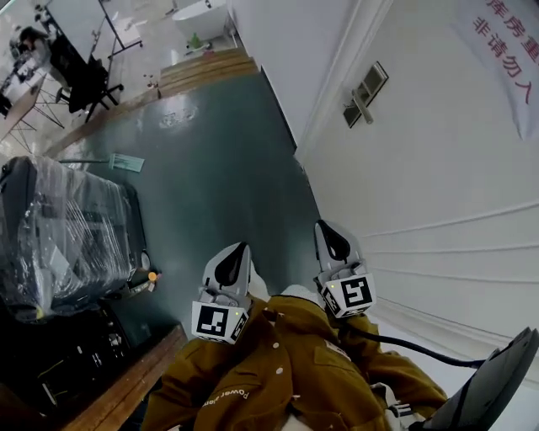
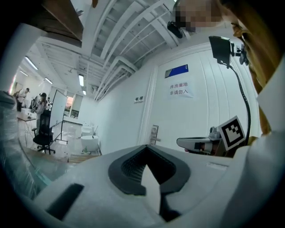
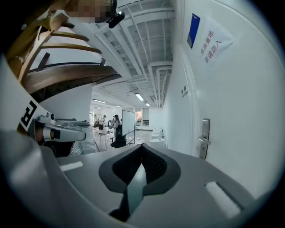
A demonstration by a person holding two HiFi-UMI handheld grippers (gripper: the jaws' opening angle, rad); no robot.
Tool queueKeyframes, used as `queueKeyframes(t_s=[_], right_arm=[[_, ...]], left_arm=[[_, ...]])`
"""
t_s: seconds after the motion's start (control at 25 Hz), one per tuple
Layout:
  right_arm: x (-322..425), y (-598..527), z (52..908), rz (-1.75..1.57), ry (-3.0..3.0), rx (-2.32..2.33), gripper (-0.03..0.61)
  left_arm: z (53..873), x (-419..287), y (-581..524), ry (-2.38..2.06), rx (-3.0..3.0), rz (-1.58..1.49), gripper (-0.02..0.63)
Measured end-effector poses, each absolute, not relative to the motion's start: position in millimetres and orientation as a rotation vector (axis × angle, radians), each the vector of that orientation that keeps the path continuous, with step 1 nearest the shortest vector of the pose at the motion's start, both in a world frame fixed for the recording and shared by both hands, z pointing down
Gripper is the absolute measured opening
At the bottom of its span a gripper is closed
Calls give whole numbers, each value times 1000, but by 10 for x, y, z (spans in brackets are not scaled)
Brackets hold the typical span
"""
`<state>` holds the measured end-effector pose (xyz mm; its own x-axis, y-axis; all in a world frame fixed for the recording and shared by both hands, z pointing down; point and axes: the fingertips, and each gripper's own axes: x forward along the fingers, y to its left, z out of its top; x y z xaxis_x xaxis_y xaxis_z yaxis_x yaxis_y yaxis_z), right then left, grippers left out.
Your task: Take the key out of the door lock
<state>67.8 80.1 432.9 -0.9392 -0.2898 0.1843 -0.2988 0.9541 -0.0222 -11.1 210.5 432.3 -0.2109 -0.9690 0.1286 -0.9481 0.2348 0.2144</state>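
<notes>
The white door (image 1: 438,168) fills the right of the head view, with its metal lock plate and handle (image 1: 364,94) far ahead of both grippers. No key can be made out at this distance. My left gripper (image 1: 241,249) and right gripper (image 1: 323,227) are held side by side close to my chest, well short of the door. In the left gripper view the jaws meet at the left gripper's tip (image 2: 147,148) with nothing between them, and the handle (image 2: 154,135) is small beyond. The right gripper (image 3: 141,147) is likewise shut and empty, with the handle (image 3: 204,139) to its right.
A black case wrapped in plastic film (image 1: 59,227) stands at the left on a wooden edge (image 1: 126,387). A dustpan (image 1: 118,162) lies on the green floor (image 1: 219,168). An office chair (image 1: 84,80) and a white tub (image 1: 200,17) are farther off. A paper sign (image 1: 505,42) hangs on the door.
</notes>
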Motion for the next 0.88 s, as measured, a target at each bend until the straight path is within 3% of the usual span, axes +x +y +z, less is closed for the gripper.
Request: queueKeyframes(t_s=[0.2, 0.48, 0.88], right_arm=[[-138, 208, 4341, 90, -2913, 522, 6], [-774, -837, 4694, 227, -2848, 651, 6], [-1089, -2074, 4507, 281, -2894, 861, 6]], left_arm=[[4258, -1091, 1407, -2239, 1868, -123, 0], [4420, -1924, 354, -2153, 1913, -80, 0], [4296, -2174, -1021, -2012, 2088, -3, 0]])
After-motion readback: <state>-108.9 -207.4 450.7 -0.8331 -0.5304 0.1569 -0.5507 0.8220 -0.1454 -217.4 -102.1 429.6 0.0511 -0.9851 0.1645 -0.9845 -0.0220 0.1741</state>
